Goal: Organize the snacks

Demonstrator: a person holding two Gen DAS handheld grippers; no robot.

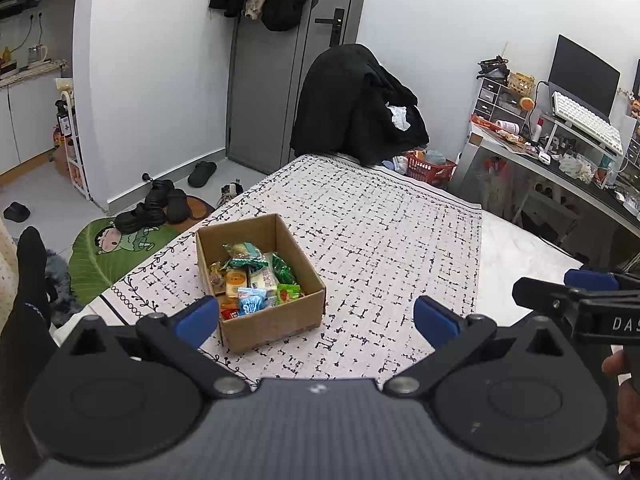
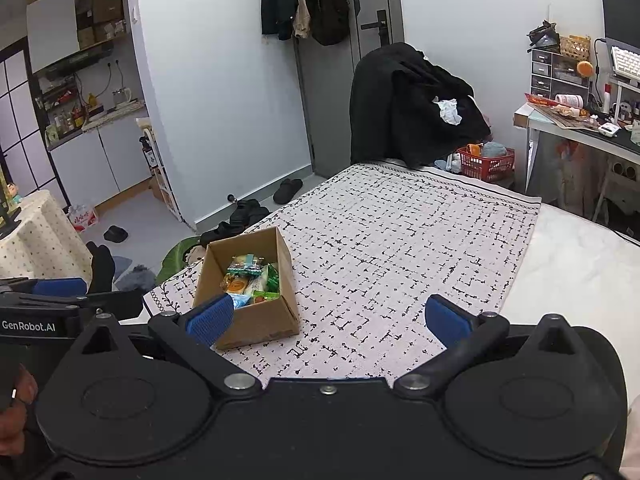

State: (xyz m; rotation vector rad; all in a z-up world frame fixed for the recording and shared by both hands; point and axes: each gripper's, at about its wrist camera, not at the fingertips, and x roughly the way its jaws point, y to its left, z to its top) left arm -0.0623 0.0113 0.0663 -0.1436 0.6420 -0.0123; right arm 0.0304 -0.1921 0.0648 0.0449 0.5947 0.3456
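Snacks [image 1: 256, 280] all sit in the box [image 1: 276, 320], so I judge it done; both grippers' fingers [image 1: 434, 320] spread, empty.

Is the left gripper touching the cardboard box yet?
Cannot tell. In the left wrist view the open left gripper has one fingertip overlapping the cardboard box near corner, with no gap or contact visible.
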